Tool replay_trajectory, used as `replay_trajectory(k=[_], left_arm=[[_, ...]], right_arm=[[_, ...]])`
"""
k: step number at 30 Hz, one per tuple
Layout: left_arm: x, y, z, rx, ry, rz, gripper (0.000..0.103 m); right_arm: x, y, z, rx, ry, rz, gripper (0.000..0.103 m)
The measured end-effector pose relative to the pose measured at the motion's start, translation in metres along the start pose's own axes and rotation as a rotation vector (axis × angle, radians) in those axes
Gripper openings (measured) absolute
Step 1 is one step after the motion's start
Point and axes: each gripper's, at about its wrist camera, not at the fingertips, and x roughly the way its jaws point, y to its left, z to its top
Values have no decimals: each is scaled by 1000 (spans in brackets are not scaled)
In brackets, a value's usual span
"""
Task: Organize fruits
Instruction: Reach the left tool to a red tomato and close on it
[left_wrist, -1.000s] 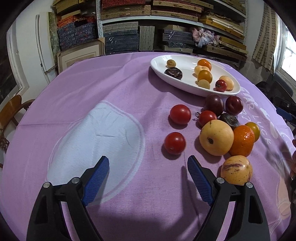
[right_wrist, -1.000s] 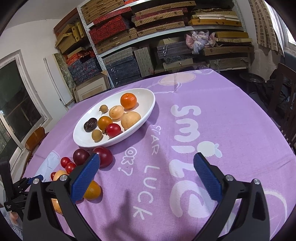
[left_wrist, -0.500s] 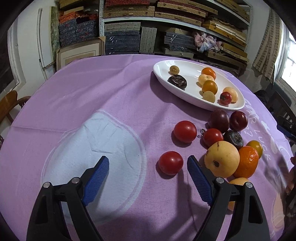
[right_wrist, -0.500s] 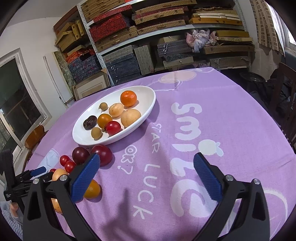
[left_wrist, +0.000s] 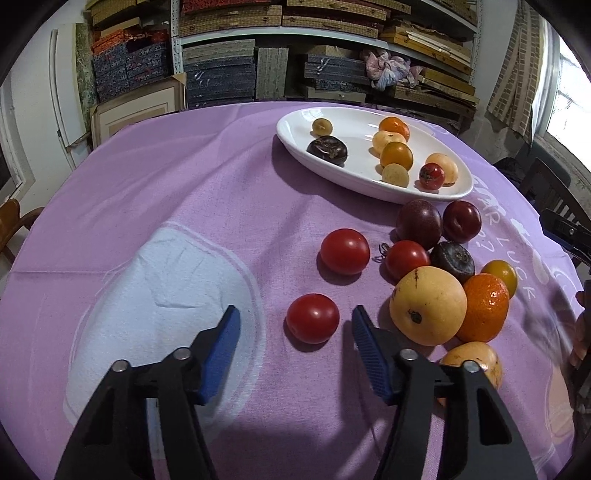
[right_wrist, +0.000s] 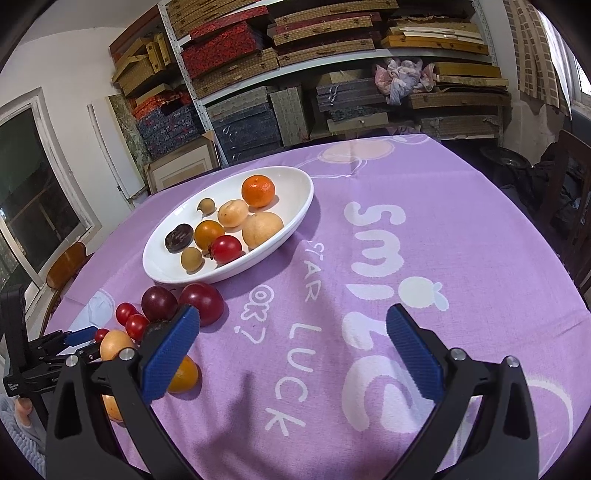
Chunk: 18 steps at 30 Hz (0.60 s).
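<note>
A red tomato (left_wrist: 313, 318) lies on the purple tablecloth (left_wrist: 184, 192) between the jaws of my left gripper (left_wrist: 293, 317). Those jaws are closing, and both blue pads still stand apart from the tomato. To its right lies a cluster of loose fruit: another tomato (left_wrist: 344, 252), two plums (left_wrist: 419, 223), a big yellow fruit (left_wrist: 428, 305) and an orange (left_wrist: 485, 308). A white oval plate (left_wrist: 354, 122) at the back holds several fruits. My right gripper (right_wrist: 291, 317) hangs open over the printed cloth, nothing between its fingers, with the plate (right_wrist: 166, 262) ahead to its left.
Shelves stacked with boxes (left_wrist: 221, 74) stand behind the round table. A wooden chair (left_wrist: 11, 221) is at the left and a dark chair (right_wrist: 569, 192) at the right. A person's hand (left_wrist: 581, 332) shows at the right edge.
My left gripper has come forward so the near tomato now sits between its fingers, and its jaws have narrowed. The right gripper has not moved.
</note>
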Motion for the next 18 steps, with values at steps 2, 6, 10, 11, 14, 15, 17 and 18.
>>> replay_trajectory(k=[2, 6, 10, 11, 14, 15, 17, 18], left_arm=[[0, -1, 0, 5, -5, -8, 56], [-2, -5, 0, 17, -16, -23, 56], [-4, -9, 1, 26, -38, -48, 56], [-4, -11, 2, 31, -44, -54, 54], [-3, -17, 3, 52, -39, -63, 51], [-2, -18, 3, 55, -37, -65, 51], [0, -18, 4, 56, -30, -71, 48], [1, -18, 4, 53, -23, -75, 47]], right_arm=[[0, 0, 0, 1, 0, 0, 99], [1, 1, -1, -1, 4, -1, 99], [3, 3, -2, -13, 9, -5, 99], [4, 4, -3, -16, 10, -5, 99], [4, 4, -2, -17, 11, -6, 99], [4, 4, -2, -17, 11, -6, 99], [4, 5, -2, -17, 11, -6, 99], [4, 5, -2, -18, 11, -5, 99]])
